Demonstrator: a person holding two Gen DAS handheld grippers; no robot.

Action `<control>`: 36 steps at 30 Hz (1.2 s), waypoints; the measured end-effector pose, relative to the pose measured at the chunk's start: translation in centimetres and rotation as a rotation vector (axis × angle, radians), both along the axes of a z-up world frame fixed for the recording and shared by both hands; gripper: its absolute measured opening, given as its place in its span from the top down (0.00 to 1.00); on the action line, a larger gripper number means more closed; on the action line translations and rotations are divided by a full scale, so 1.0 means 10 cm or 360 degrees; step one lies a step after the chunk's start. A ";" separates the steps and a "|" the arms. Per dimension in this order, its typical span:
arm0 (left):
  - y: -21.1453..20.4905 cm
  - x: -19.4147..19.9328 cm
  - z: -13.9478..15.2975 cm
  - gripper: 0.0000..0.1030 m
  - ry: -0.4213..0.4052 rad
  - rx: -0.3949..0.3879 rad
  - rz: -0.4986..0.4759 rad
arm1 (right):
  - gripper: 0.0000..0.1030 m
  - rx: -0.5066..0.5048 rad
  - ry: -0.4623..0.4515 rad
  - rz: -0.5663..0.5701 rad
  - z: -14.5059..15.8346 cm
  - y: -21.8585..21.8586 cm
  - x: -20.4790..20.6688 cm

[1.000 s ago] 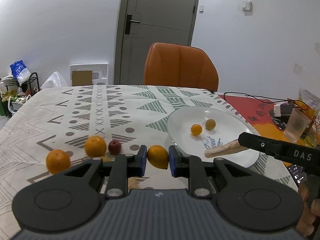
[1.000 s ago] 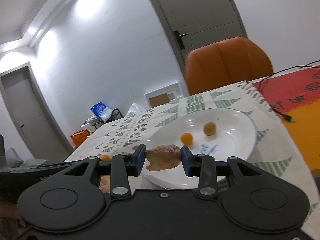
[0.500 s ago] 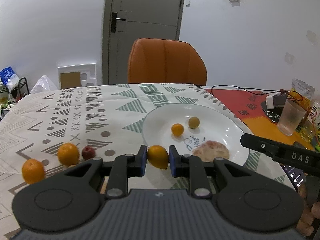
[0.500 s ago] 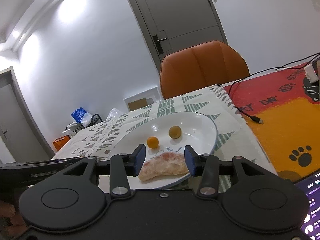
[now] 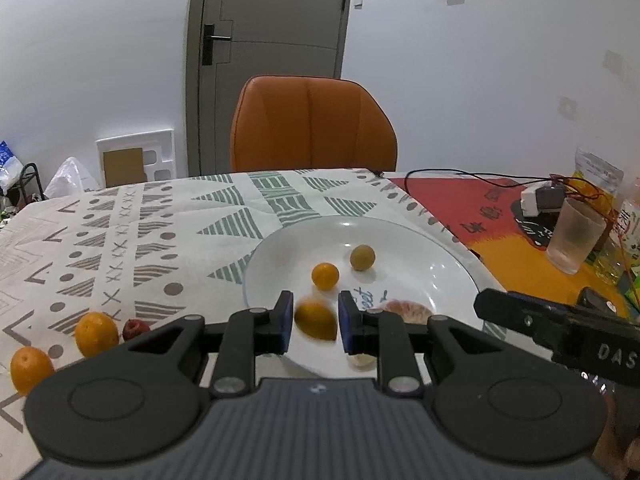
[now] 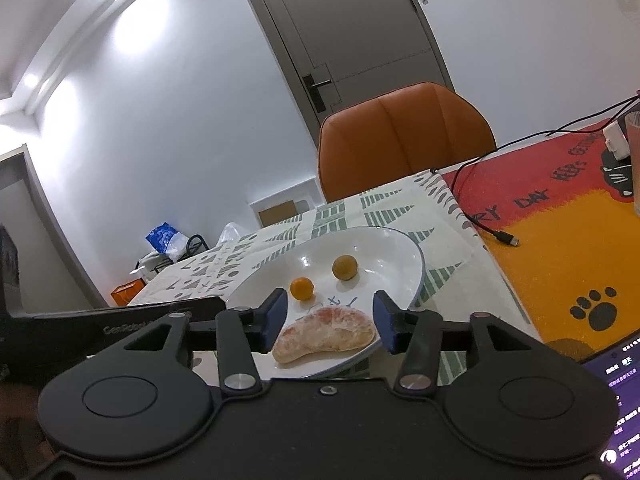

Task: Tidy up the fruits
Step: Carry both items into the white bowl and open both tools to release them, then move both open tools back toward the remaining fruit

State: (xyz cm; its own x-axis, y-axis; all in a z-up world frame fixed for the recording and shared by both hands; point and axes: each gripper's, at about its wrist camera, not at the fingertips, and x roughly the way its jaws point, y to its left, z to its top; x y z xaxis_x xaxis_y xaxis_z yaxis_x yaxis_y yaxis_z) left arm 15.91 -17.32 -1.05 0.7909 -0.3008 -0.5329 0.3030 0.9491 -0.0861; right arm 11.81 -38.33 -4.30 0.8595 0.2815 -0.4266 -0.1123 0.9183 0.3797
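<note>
A white plate holds a small orange fruit, a brownish-green round fruit and a peeled citrus segment. My left gripper hovers over the plate's near rim, its jaws opening. A yellow lemon sits blurred between them with a gap at each pad. In the right wrist view my right gripper has its jaws opening around the segment, which lies on the plate clear of both pads. Two oranges and a small red fruit lie on the patterned cloth at the left.
An orange chair stands behind the table. On the red and orange mat at the right are a frosted cup, a charger and a black cable. A lit screen sits at the near right corner.
My left gripper carried the lemon rightward over the plate, then its pads parted and the lemon blurred loose. The right gripper set the segment on the plate and widened its jaws.
</note>
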 end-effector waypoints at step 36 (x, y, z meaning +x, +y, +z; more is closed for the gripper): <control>1.10 -0.35 0.10 0.19 -0.0020 -0.0011 0.0446 | 0.00 -0.0065 -0.0030 0.0147 0.10 0.73 -0.03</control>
State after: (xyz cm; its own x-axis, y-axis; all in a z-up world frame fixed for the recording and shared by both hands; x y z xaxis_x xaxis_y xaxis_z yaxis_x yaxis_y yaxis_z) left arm 12.41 -6.34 -0.03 0.8505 -0.0734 -0.5209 0.0301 0.9954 -0.0910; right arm 11.53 -31.00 -3.27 0.8387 0.3426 -0.4234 -0.2040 0.9184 0.3390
